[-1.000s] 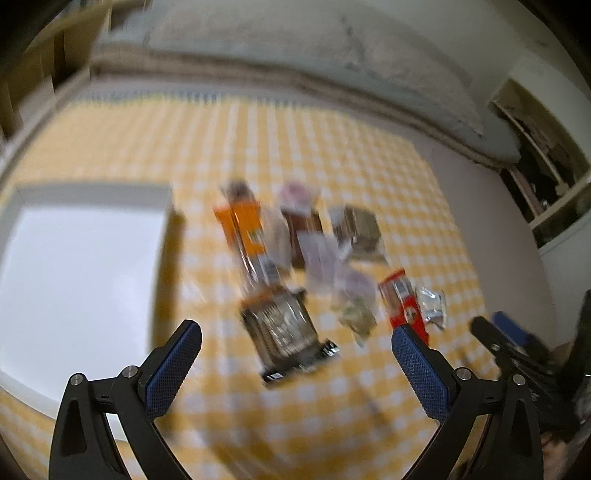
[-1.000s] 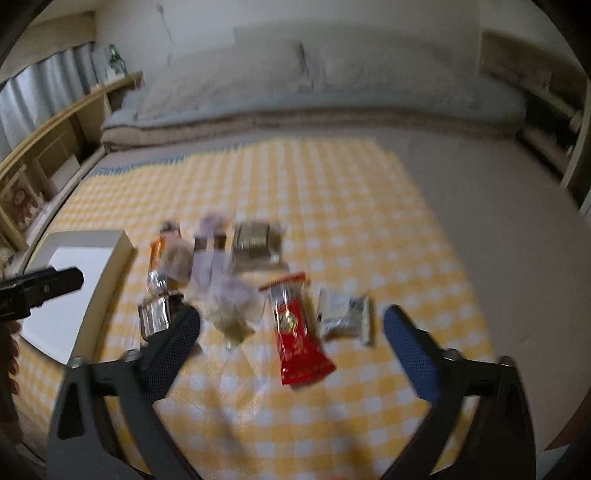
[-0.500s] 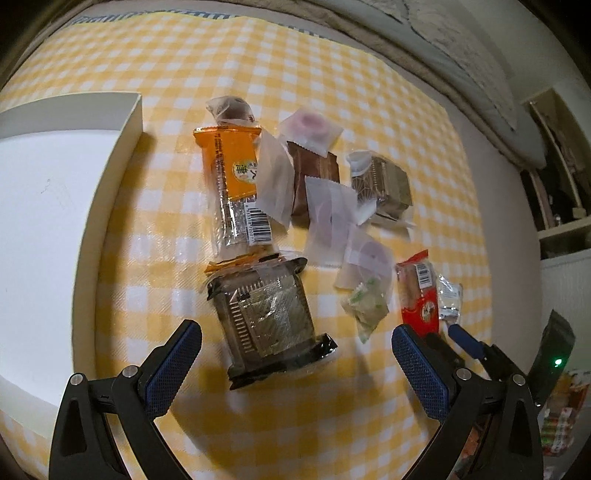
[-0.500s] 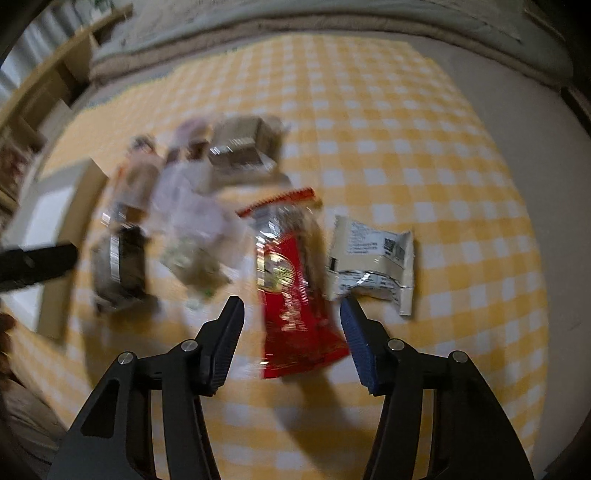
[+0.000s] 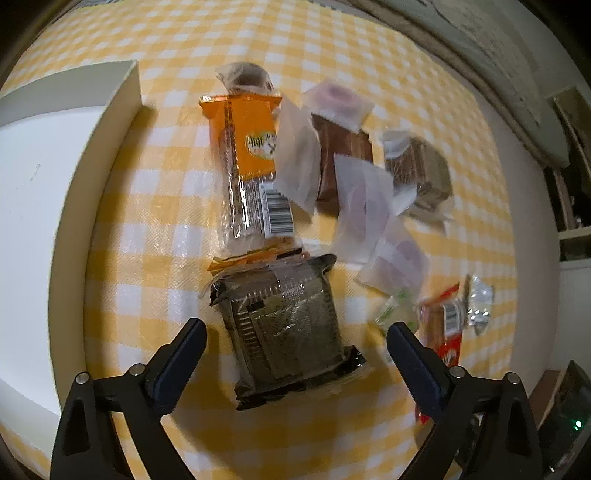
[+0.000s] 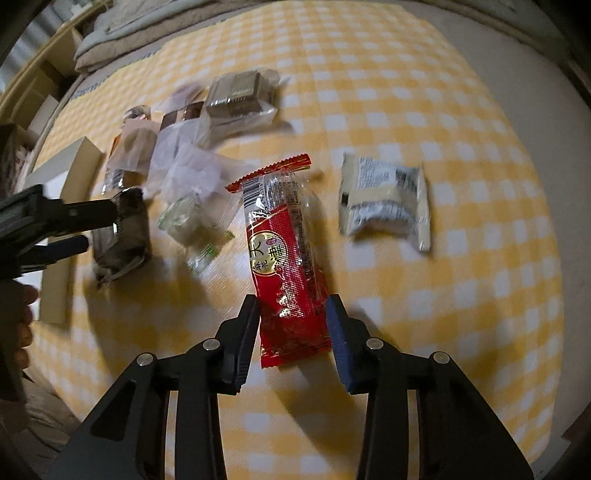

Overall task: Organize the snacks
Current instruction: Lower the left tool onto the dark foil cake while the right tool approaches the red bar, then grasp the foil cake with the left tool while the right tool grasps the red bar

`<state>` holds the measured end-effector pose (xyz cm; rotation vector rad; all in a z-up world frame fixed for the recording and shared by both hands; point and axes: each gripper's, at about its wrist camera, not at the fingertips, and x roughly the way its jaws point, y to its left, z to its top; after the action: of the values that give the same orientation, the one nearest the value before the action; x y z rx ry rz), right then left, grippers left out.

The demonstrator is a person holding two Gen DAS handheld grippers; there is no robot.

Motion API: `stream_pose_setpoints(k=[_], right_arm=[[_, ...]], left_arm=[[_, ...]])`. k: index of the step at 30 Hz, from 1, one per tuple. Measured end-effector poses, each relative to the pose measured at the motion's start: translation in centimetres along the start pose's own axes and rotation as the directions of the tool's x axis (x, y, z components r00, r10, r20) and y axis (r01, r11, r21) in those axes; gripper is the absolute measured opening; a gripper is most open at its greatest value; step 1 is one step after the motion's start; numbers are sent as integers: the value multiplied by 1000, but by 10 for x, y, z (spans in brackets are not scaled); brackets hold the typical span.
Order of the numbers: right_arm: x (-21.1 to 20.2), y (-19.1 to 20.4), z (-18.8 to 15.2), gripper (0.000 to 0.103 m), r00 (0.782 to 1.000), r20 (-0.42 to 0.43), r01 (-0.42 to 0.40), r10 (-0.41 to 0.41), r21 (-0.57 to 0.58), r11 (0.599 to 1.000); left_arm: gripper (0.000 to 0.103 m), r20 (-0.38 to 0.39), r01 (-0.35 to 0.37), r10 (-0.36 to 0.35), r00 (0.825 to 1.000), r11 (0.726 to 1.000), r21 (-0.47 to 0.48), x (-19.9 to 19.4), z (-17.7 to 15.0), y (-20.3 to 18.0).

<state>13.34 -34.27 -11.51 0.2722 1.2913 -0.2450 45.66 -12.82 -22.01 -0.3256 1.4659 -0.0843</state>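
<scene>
Several snack packets lie on a yellow-and-white checked cloth. In the left wrist view a dark foil-wrapped pack lies between the fingers of my left gripper. Its jaws are wide and closing, and both pads stand clear of the pack. In the right wrist view a long red packet lies lengthwise between the fingers of my right gripper. Those jaws are closing, with the pads right at the packet's edges and the packet flat and uncrushed. A white box stands left of the snacks.
Beyond the dark pack lie an orange packet, a brown packet, clear sachets and another dark pack. A white packet lies right of the red one. Bedding lines the far edge.
Both grippers have sunk toward the cloth and tipped down. The right jaws have narrowed from wide apart to the red packet's sides. The left jaws have narrowed a little around the dark pack.
</scene>
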Motion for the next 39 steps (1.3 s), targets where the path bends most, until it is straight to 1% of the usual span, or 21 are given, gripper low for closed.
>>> stream_pose_setpoints(k=[3, 5, 6, 8, 9, 11, 13, 15, 17, 18, 20, 24, 25, 26, 27, 28, 30, 31, 32, 33, 39], right_arm=[[-1, 6, -7, 37, 998, -46, -36, 37, 16, 999], [-2, 14, -13, 37, 993, -76, -91, 91, 12, 996], [-3, 18, -15, 37, 991, -82, -108, 108, 5, 994], [-8, 25, -14, 37, 991, -71, -113, 111, -11, 994], [-10, 27, -14, 37, 992, -58, -111, 110, -17, 994], [-13, 27, -9, 43, 994, -37, -101, 101, 6, 995], [-11, 22, -4, 54, 995, -25, -97, 100, 74, 992], [-7, 14, 4, 59, 995, -16, -94, 98, 155, 983], [-3, 6, 11, 65, 996, -8, -85, 90, 229, 970], [-2, 4, 12, 67, 996, -7, -84, 88, 247, 965], [3, 3, 16, 68, 996, -15, -78, 85, 268, 960], [16, 9, 24, 68, 999, -41, -13, 23, 240, 971], [20, 9, 26, 68, 999, -49, -8, 20, 233, 973], [24, 11, 27, 65, 998, -63, 1, 14, 223, 975], [27, 13, 26, 61, 997, -73, 7, 9, 216, 976], [30, 14, 26, 52, 996, -86, 17, 0, 207, 978], [33, 17, 25, 43, 995, -100, 31, -12, 190, 981], [32, 19, 26, 42, 995, -97, 35, -18, 178, 983], [30, 20, 26, 38, 996, -90, 33, -18, 173, 984], [27, 20, 26, 36, 997, -80, 31, -17, 169, 985], [0, 33, 29, 35, 1000, 26, 6, -10, 138, 990]], left_arm=[[92, -7, -6, 6, 1000, 1000, 21, 5, 1, -4], [92, -2, -14, 14, 1000, 1000, 23, 7, 3, -6], [91, -3, -15, 15, 1000, 1000, 23, 9, 3, -7], [87, -10, -19, 19, 1000, 1000, 23, 14, 3, -7], [83, -14, -19, 19, 1000, 1000, 24, 17, 3, -7], [82, -14, -29, 29, 999, 999, 25, 20, 3, -7], [81, -8, -37, 37, 999, 999, 33, 21, 4, -9], [75, 2, -56, 56, 998, 997, 55, 22, 3, -12], [72, 2, -65, 65, 998, 995, 70, 23, 3, -13], [68, 1, -69, 69, 998, 995, 76, 23, 3, -12], [64, 1, -80, 80, 997, 992, 93, 23, 3, -12], [62, -6, -73, 75, 997, 988, 139, 21, 3, -10], [62, -3, -77, 79, 997, 984, 161, 20, 1, -10], [61, -1, -83, 85, 996, 980, 179, 20, 0, -11], [61, -1, -89, 91, 996, 977, 196, 19, -3, -12], [60, -4, -91, 93, 996, 974, 209, 18, -5, -13], [59, -14, -86, 92, 996, 969, 232, 15, -9, -13], [59, -15, -81, 88, 996, 965, 247, 13, -12, -14], [56, -14, -78, 84, 996, 962, 262, 10, -13, -15], [52, -11, -70, 76, 997, 959, 273, 6, -15, -16], [51, 53, -38, 23, 998, 948, 315, -27, -24, -15]])
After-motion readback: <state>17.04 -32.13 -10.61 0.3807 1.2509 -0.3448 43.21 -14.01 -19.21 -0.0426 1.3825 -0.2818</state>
